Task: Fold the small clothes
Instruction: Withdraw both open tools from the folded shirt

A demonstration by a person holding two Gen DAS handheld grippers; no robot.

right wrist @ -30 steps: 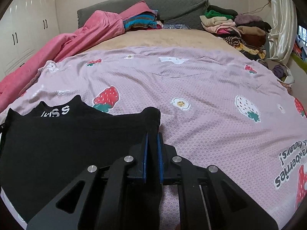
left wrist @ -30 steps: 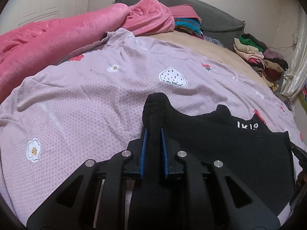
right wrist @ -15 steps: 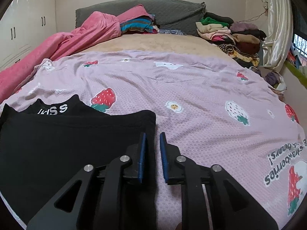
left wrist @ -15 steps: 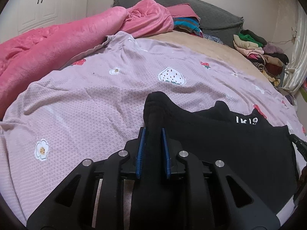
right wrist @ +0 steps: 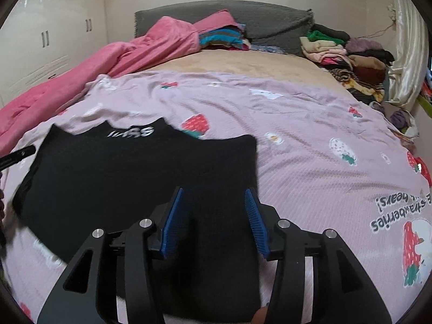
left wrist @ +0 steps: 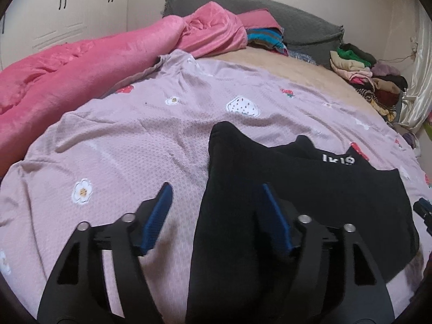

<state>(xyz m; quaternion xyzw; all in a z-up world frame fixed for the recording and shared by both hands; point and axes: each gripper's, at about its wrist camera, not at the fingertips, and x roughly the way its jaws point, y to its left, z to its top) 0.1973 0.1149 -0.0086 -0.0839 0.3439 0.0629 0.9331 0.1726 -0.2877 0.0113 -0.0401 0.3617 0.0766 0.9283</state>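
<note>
A black garment (left wrist: pixel 318 189) with white letters at its collar lies flat on the lilac strawberry-print blanket (left wrist: pixel 135 140); it also shows in the right wrist view (right wrist: pixel 129 178). My left gripper (left wrist: pixel 216 189) is open, its blue pads apart over the garment's left edge, holding nothing. My right gripper (right wrist: pixel 214 193) is open over the garment's right edge, holding nothing. The right gripper's tip shows at the far right of the left wrist view (left wrist: pixel 424 210).
A pink quilt (left wrist: pixel 67 73) is bunched along the left of the bed. Piles of clothes (right wrist: pixel 348 59) sit at the far right by a curtain (right wrist: pixel 407 43). A grey headboard cushion (right wrist: pixel 243 19) and white wardrobes (left wrist: pixel 67 13) stand behind.
Both grippers were shut on the black garment's edges a second ago. Both have opened and let the garment go; it now lies flat on the blanket.
</note>
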